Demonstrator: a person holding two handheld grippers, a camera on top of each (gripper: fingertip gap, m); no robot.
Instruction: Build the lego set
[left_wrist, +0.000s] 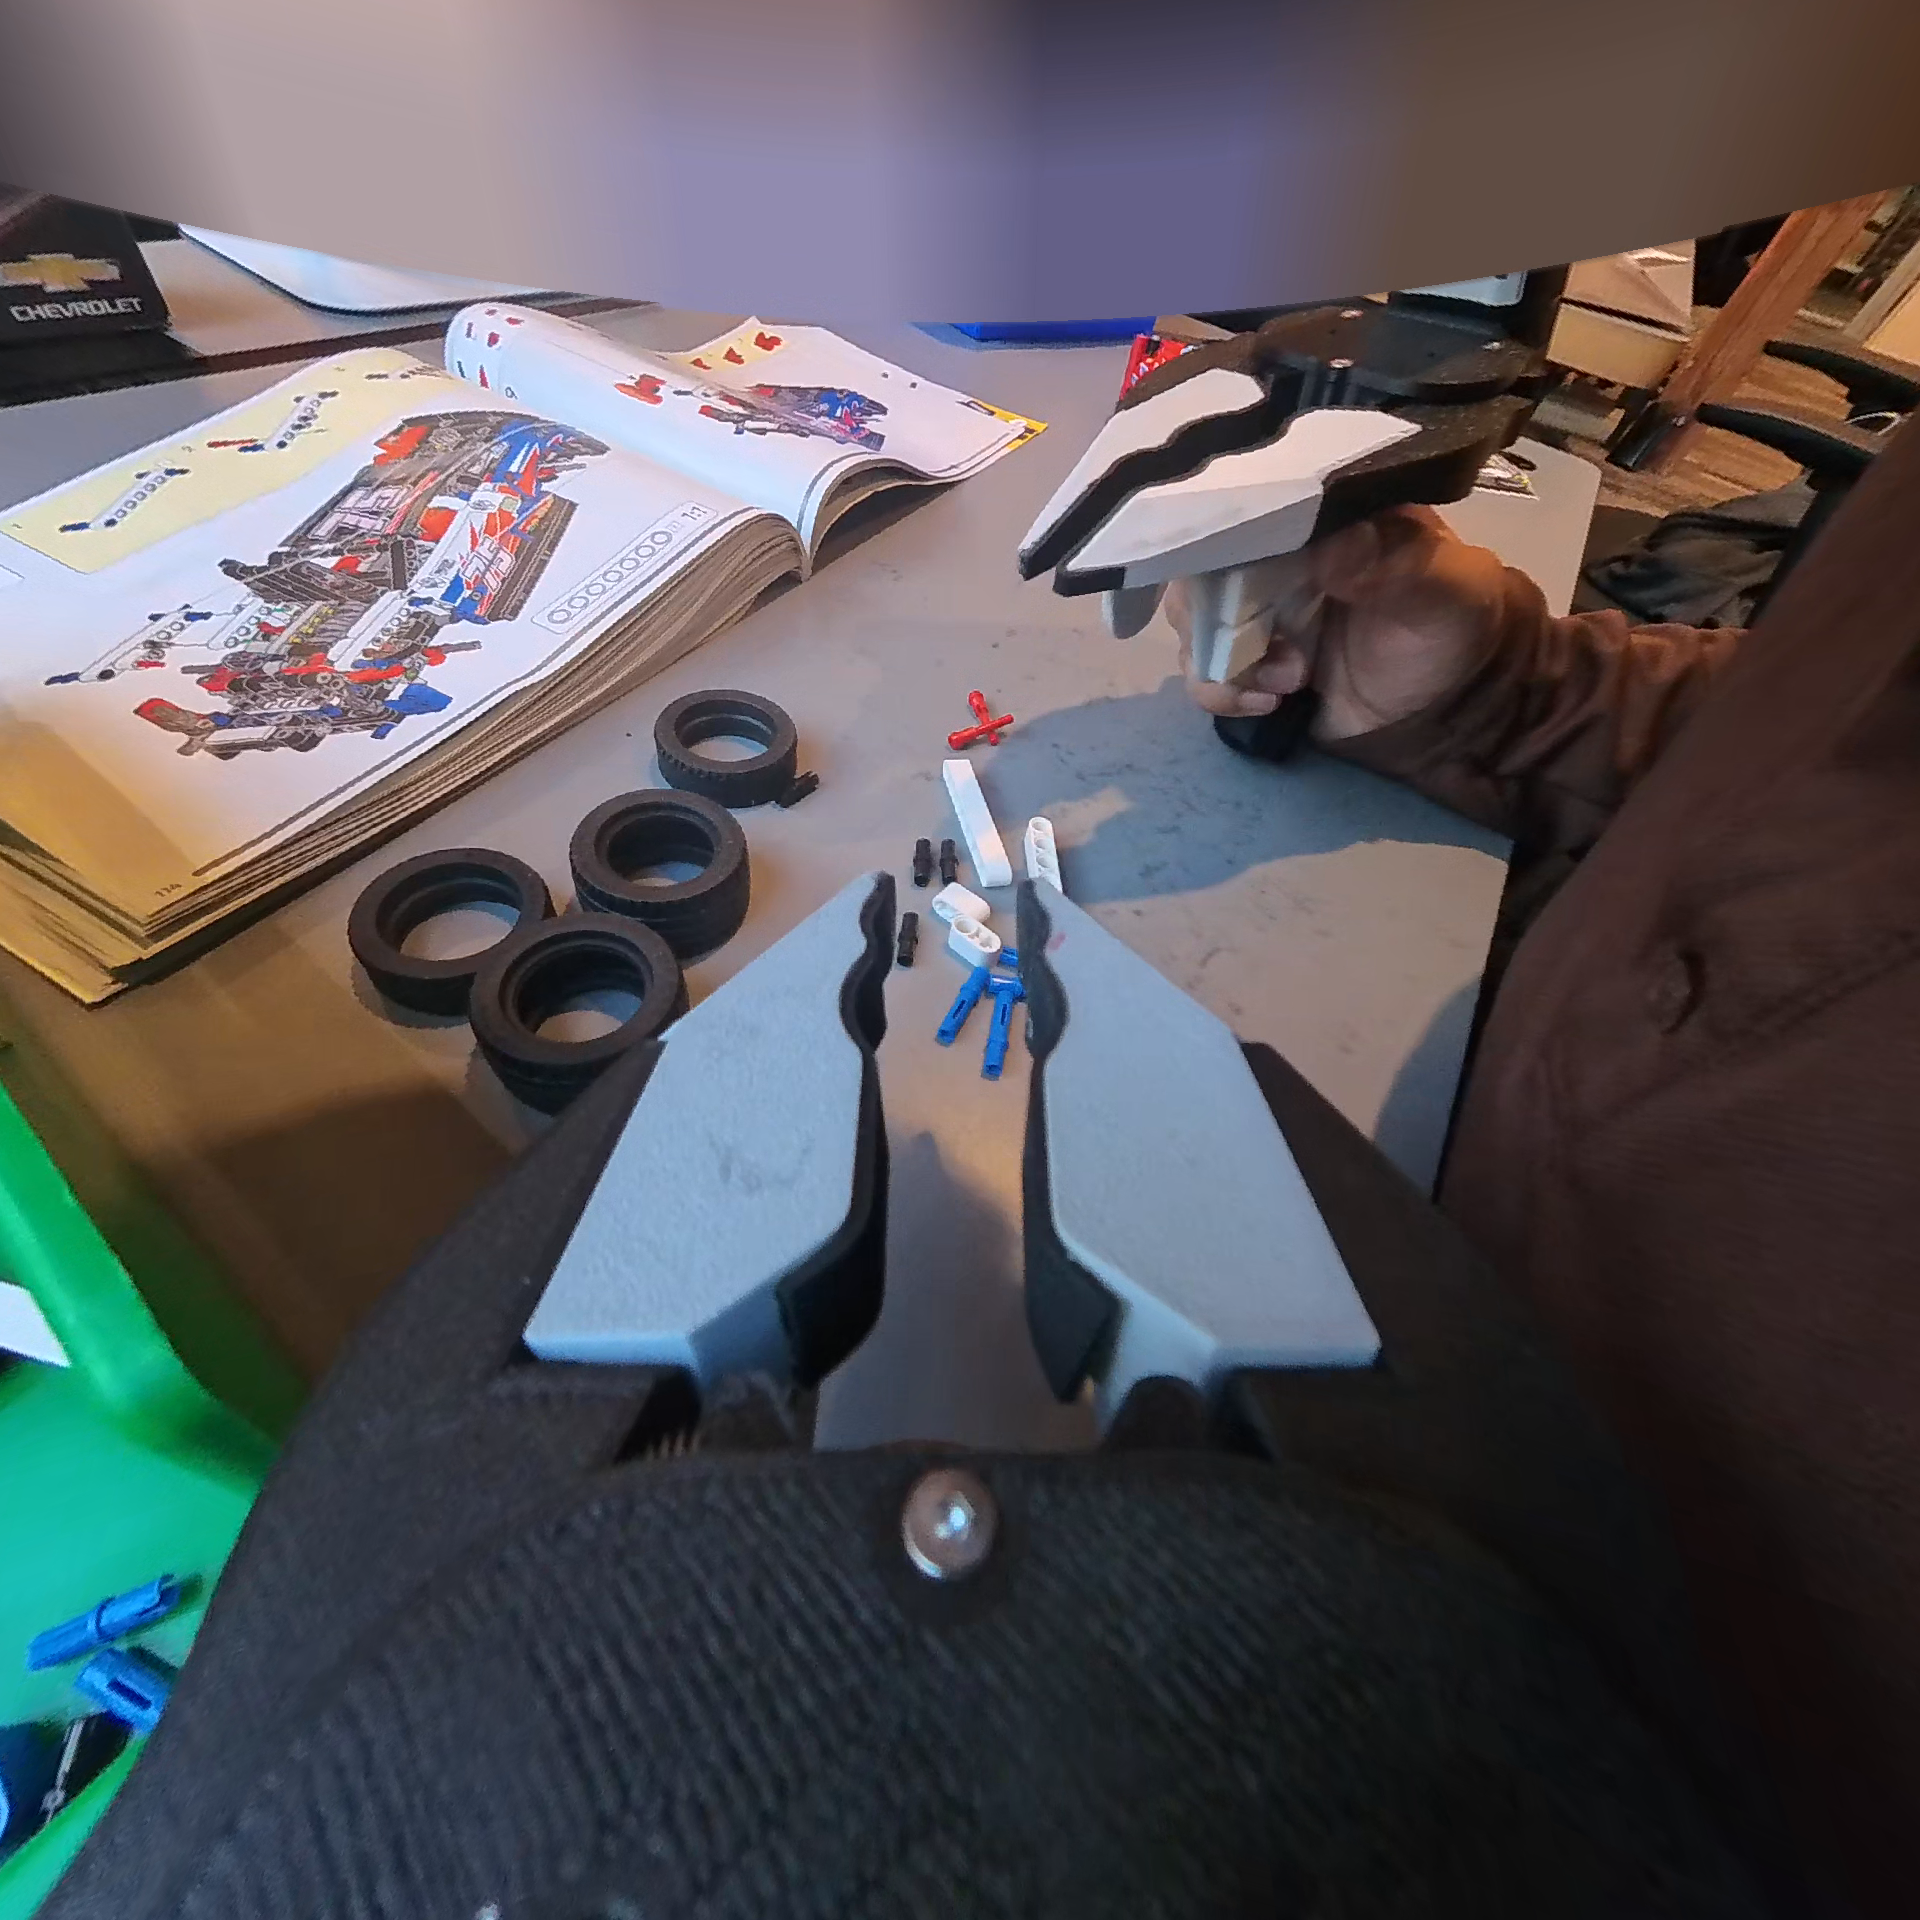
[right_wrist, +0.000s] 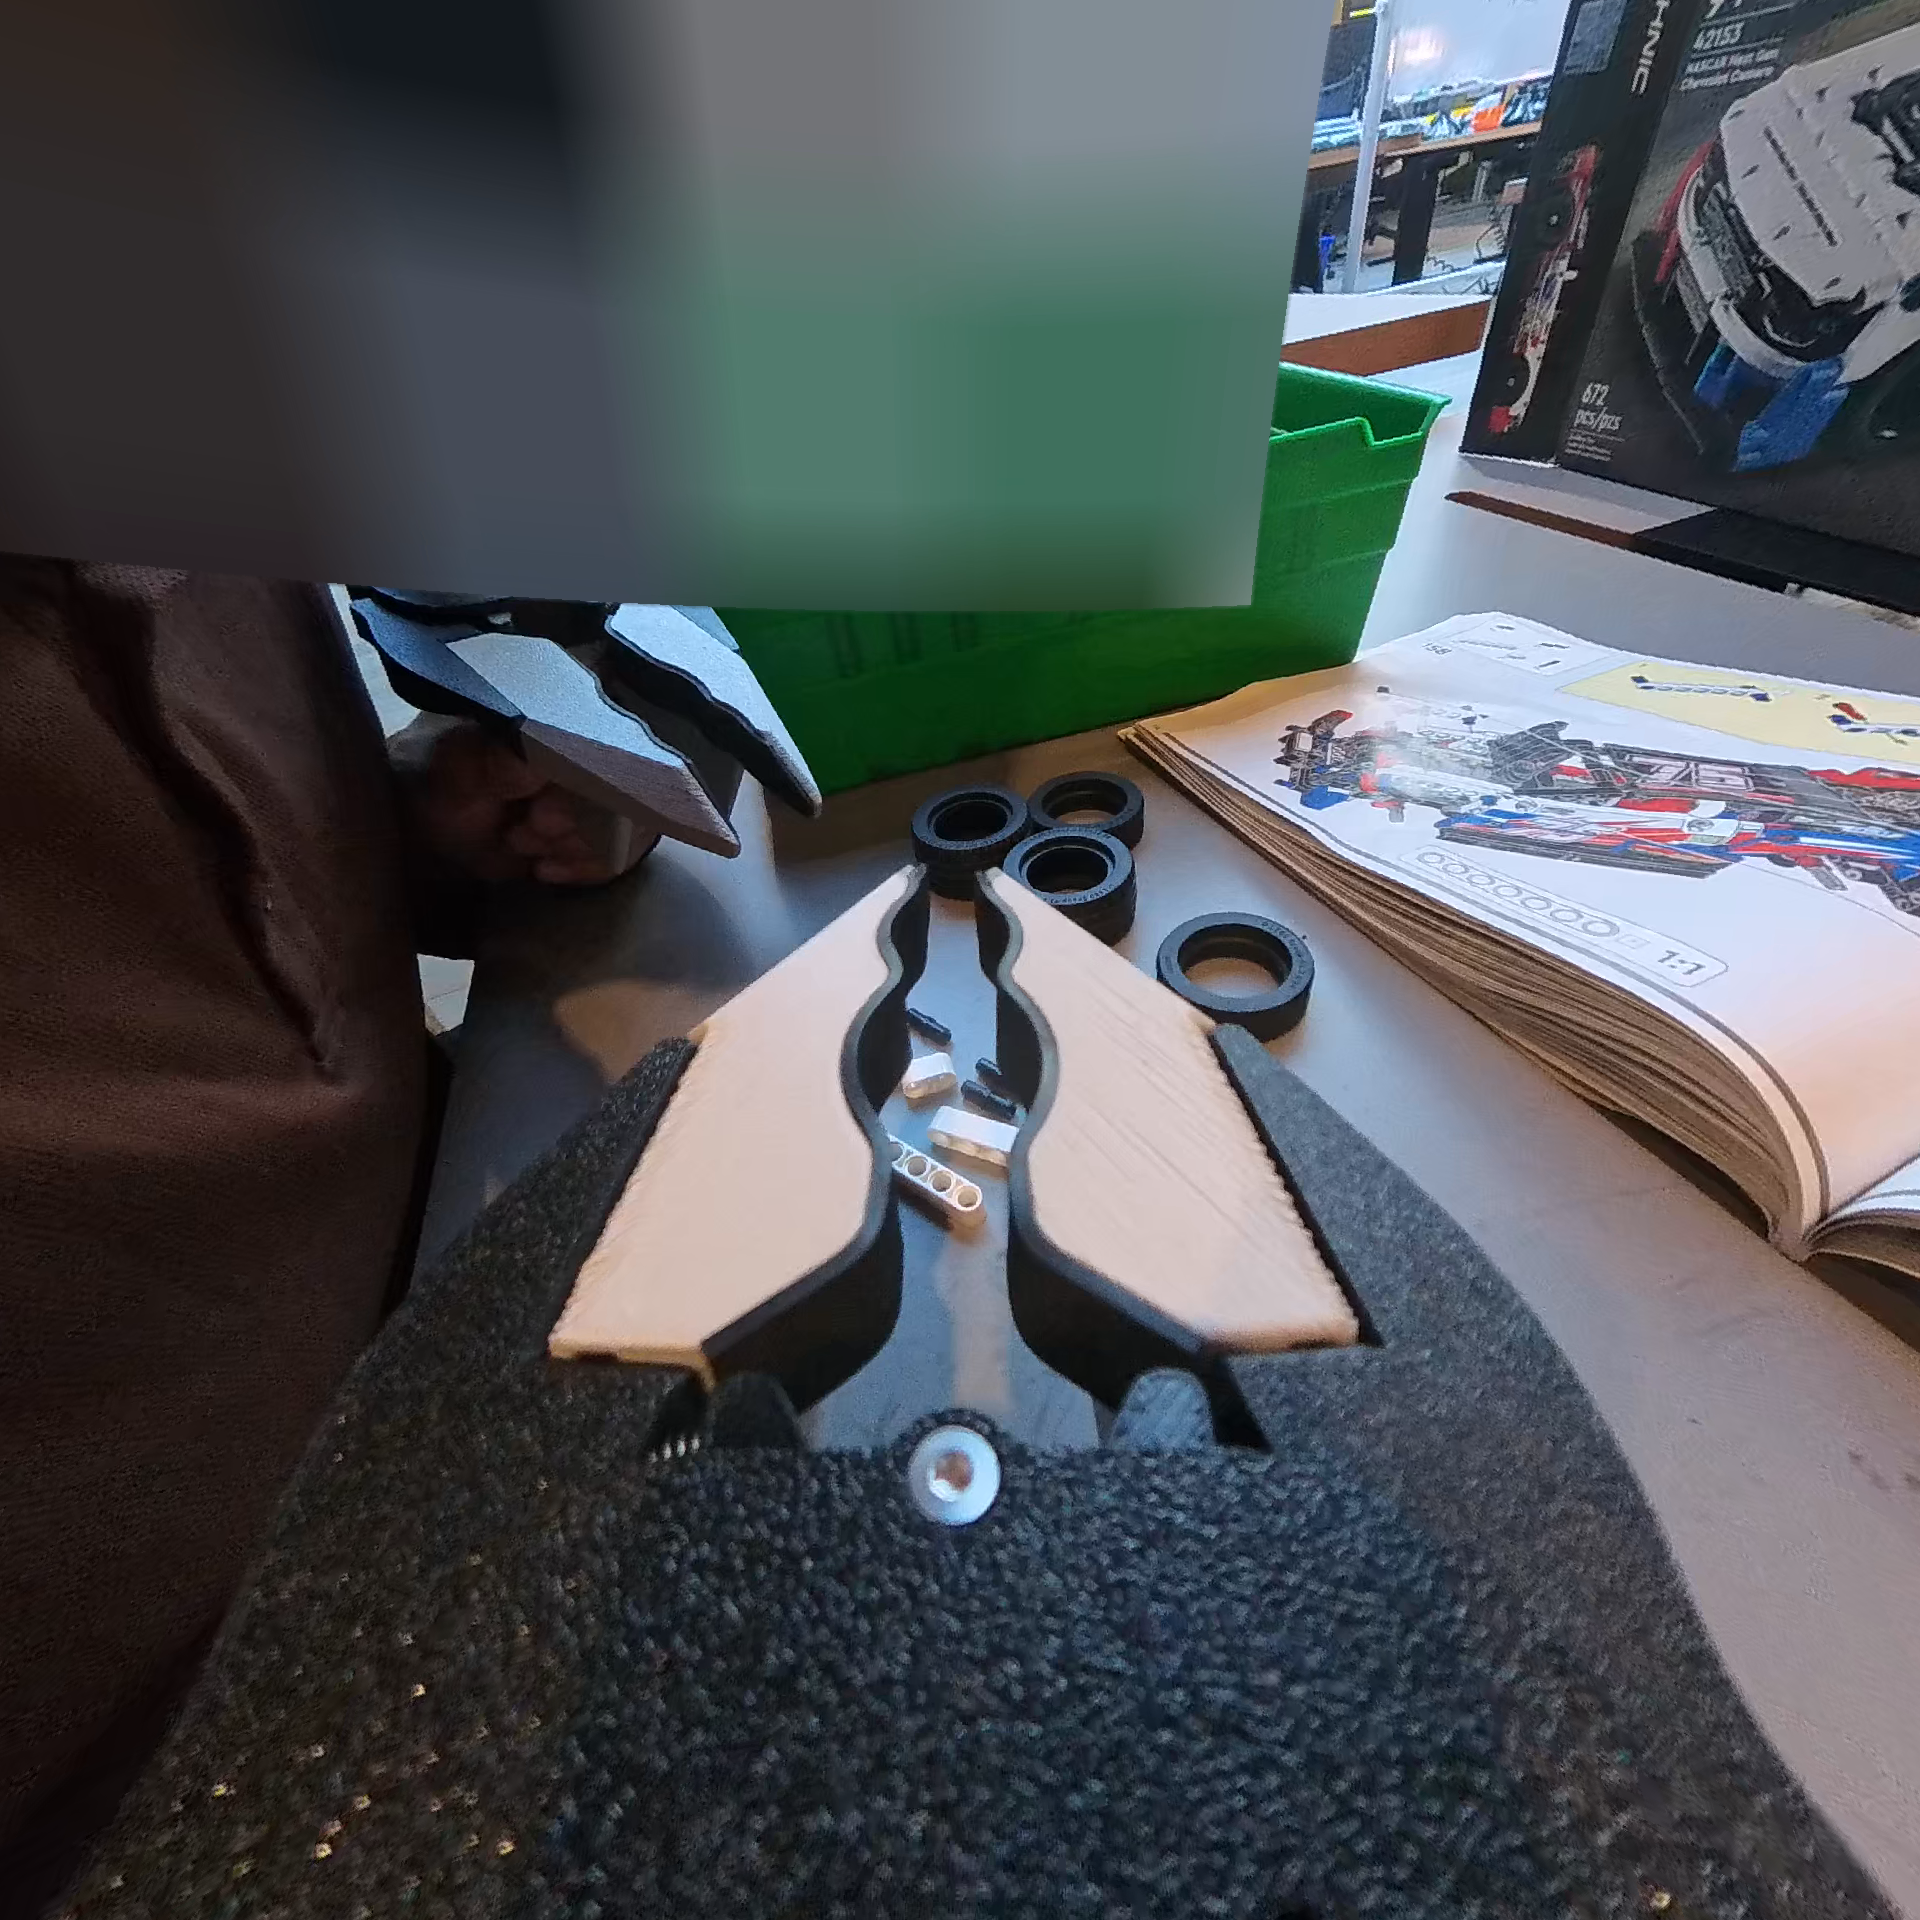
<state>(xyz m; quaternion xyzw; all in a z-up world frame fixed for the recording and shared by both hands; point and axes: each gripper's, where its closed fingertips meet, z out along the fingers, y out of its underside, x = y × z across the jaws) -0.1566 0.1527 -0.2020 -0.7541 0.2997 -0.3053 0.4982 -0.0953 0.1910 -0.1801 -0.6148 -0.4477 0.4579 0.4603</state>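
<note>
Both grippers hang released above the grey worktop (left_wrist: 1195, 935): the left gripper (left_wrist: 956, 914) over small white plastic beams (left_wrist: 975, 821), black pins and blue pins (left_wrist: 982, 1013); the right gripper (right_wrist: 951, 883) empty. Best close squarely across one beam, avoiding neighbouring pins.

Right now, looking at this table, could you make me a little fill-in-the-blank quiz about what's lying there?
1. The number of black tyres on the table is ____.
2. The instruction booklet lies ____, showing a car.
3. The bin behind the tyres is coloured ____.
4. Both the left tongs and the right tongs hold ____.

Answers: four; open; green; nothing
</note>
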